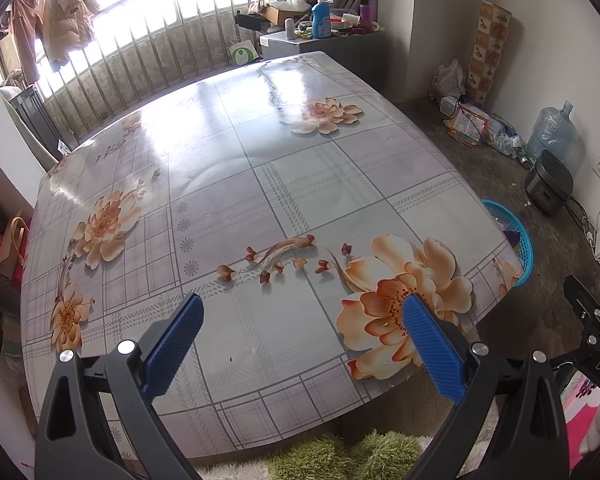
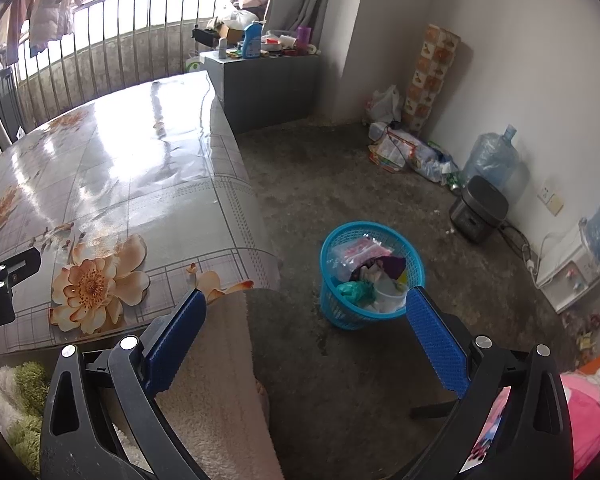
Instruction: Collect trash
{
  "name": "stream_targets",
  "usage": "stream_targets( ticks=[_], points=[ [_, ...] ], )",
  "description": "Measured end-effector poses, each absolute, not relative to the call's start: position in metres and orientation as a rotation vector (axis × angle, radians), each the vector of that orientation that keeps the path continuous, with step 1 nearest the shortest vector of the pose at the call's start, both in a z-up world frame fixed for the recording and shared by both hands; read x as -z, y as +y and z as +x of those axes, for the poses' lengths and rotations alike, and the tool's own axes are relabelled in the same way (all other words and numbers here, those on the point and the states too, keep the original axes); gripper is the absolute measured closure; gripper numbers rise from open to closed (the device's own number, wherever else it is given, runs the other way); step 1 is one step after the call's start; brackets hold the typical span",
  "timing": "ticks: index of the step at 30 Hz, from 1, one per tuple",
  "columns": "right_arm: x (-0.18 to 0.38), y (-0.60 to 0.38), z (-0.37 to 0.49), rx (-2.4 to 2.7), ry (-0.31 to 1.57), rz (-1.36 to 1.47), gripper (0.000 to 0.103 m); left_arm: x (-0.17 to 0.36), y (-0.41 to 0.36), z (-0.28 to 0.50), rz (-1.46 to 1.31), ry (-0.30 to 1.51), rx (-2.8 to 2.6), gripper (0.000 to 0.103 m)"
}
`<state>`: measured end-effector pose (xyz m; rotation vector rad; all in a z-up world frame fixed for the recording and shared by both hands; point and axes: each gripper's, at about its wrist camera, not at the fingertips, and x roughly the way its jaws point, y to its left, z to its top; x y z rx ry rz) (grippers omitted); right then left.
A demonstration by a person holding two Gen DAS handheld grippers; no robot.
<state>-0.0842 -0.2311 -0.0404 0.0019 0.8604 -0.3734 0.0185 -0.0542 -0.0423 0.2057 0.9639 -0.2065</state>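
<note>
A blue mesh waste basket [image 2: 342, 312] stands on the floor right of the table, filled with wrappers, a white cup and other trash [image 2: 374, 276]. Its rim also shows past the table's right edge in the left wrist view [image 1: 525, 246]. My left gripper [image 1: 302, 312] is open and empty above the table's near edge. My right gripper [image 2: 302, 306] is open and empty, held above the floor just short of the basket. The floral tablecloth [image 1: 236, 200] shows no loose trash.
A grey cabinet [image 2: 268, 84] with bottles stands behind the table. Bags, packets [image 2: 400, 148], a water jug [image 2: 492, 156] and a black cooker [image 2: 480, 208] line the right wall. A fluffy rug [image 2: 216, 380] lies near the table.
</note>
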Motion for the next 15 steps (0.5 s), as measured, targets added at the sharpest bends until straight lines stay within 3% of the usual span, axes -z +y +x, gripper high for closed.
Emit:
stream_targets(
  ticks=[15],
  points=[
    [0.0383,-0.2305,-0.0824,0.369,0.860,-0.003,0.007,0.0424,-0.0545,0.0204,0.205,0.968,0.210,0.005]
  ],
)
